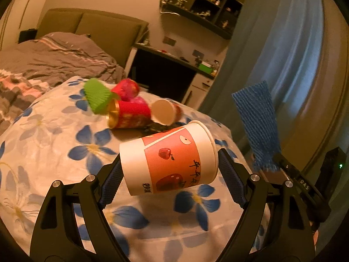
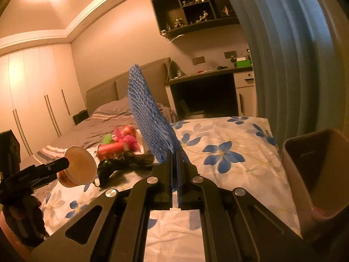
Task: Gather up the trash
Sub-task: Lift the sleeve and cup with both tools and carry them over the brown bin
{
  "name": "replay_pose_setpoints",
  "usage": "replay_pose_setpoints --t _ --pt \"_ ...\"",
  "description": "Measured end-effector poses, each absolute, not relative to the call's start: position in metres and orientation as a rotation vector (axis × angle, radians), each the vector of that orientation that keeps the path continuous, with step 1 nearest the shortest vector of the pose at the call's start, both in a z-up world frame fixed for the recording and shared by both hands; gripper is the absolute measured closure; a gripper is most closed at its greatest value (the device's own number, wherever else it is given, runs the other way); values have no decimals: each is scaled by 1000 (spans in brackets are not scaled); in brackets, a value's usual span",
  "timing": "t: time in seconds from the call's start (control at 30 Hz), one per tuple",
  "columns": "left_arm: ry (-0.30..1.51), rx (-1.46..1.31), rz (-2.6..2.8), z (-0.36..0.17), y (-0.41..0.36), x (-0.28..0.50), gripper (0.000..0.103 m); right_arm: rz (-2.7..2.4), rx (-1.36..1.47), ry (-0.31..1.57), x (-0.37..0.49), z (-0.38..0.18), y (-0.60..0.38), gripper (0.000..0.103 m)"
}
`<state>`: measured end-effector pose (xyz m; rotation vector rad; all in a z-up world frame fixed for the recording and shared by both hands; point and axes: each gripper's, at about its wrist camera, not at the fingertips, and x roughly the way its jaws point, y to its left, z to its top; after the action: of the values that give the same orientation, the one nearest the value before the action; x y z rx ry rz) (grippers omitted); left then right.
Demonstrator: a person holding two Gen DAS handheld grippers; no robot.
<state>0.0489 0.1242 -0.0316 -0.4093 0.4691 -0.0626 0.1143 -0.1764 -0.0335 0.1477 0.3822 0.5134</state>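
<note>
- Your left tool (image 1: 169, 170) points slightly down over the flowered bedspread (image 1: 65, 144), its jaws wide and clamped end to end on a paper cup (image 1: 169, 155) that lies sideways between the blue pads, one pad on its base and one at its rim
- From the right wrist view that same cup (image 2: 79, 167) shows its open mouth, lifted clear of the bed, with your hand (image 2: 21, 216) only partly in view at the picture's edge
- Your right tool (image 2: 174, 172) is nearly level with its jaws narrow, pinching the lower edge of a blue foam net (image 2: 150, 113) that stands up from the tips
- The brown bin (image 2: 316, 174) stands just right of the right tool beside the bed, its lower part cut off and its contents hard to make out
- More trash sits farther along the bedspread: a red can (image 1: 128, 114) on its side, a green fluted paper case (image 1: 98, 96), a second paper cup (image 1: 165, 111) and pink-red wrapped things (image 1: 127, 88), all blurred
- A dark furry thing (image 2: 122, 163) lies near the can; you cannot tell what it is
</note>
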Motion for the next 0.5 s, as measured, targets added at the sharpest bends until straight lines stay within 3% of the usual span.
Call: replay_pose_setpoints --t 0.5 --pt "489 -297 -275 -21 24 91 22 379 196 339 107 -33 -240 99"
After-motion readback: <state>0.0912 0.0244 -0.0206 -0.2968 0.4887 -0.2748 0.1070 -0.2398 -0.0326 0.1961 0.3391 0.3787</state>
